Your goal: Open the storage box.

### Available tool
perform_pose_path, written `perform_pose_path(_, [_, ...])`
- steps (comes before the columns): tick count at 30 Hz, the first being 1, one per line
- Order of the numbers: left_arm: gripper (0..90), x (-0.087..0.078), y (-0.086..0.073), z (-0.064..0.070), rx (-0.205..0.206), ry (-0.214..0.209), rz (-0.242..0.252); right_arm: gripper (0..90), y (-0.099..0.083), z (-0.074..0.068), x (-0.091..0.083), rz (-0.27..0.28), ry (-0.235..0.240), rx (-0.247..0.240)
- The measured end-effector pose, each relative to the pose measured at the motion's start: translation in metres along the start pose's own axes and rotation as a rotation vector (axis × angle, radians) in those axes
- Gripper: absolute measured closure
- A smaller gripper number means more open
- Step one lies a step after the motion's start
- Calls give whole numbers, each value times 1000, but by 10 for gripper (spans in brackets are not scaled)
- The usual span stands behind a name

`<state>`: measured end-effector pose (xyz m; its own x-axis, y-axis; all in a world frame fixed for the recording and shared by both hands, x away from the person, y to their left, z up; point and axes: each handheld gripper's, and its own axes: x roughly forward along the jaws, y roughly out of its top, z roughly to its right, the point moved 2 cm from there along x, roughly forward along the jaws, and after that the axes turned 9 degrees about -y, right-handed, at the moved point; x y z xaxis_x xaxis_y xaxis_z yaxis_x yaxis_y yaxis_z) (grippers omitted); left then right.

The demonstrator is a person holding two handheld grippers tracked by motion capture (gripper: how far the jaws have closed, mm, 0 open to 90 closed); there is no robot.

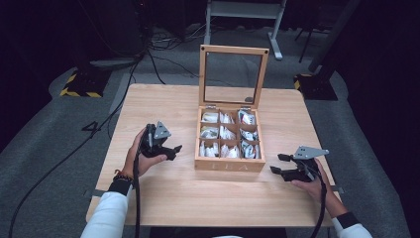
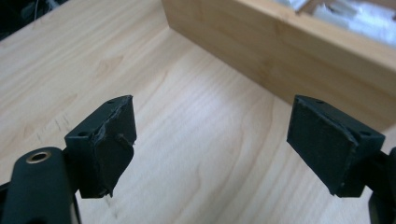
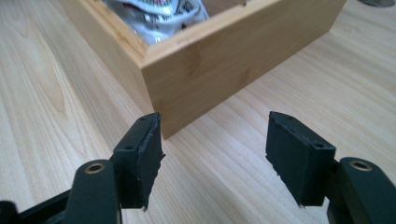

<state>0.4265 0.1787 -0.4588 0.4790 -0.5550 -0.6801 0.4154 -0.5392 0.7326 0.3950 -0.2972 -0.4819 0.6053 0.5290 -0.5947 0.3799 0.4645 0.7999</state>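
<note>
- Wooden tea box (image 1: 229, 164) sits mid-table (image 1: 163, 208), lid (image 1: 233, 75) swung up and standing nearly upright at the back edge.
- Inside: a grid of compartments, all stocked with white packets (image 1: 225, 134). None visibly lifted out or lying on the table.
- Left gripper (image 1: 172, 150): jaws spread, nothing between them. Held just off the box's left side, pointed toward it. In the left gripper view the box wall (image 2: 299, 60) runs across the top right, bare table under the jaws.
- Right gripper (image 1: 278, 163): jaws also spread wide, empty. Near the box's front-right corner, apart from it. In the right gripper view that corner (image 3: 154, 70) sits straight ahead, a packet (image 3: 154, 14) visible over the rim.
- Neither tool touches the box or any packet.
- Progress read: the lid is open, so access is done. Either picking a packet or closing the lid has yet to begin; can't tell which is planned.
- Both grippers flank the box low, near the table, not above the compartments or at the lid. Looks like a ready stance.
</note>
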Motion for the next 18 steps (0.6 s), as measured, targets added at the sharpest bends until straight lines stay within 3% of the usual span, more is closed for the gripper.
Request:
perform_pose_path(10, [166,-10,-31,20,22,-17,-63,381,26,-5,-12,38,-9,-46])
perform_pose_path(12, [164,-10,-36,22,5,-50,-79,385,34,-7,-14,44,-7,-59])
perform_pose_path(15, [172,-9,-43,27,23,-23,-88,386,46,-10,-13,54,-20,-72])
perform_pose_path(16, [169,-8,-46,28,18,-40,-115,387,48,-10,-13,59,-17,-70])
perform_pose_path(18, [168,-8,-48,29,4,-71,-121,387,57,-12,-12,75,-14,-77])
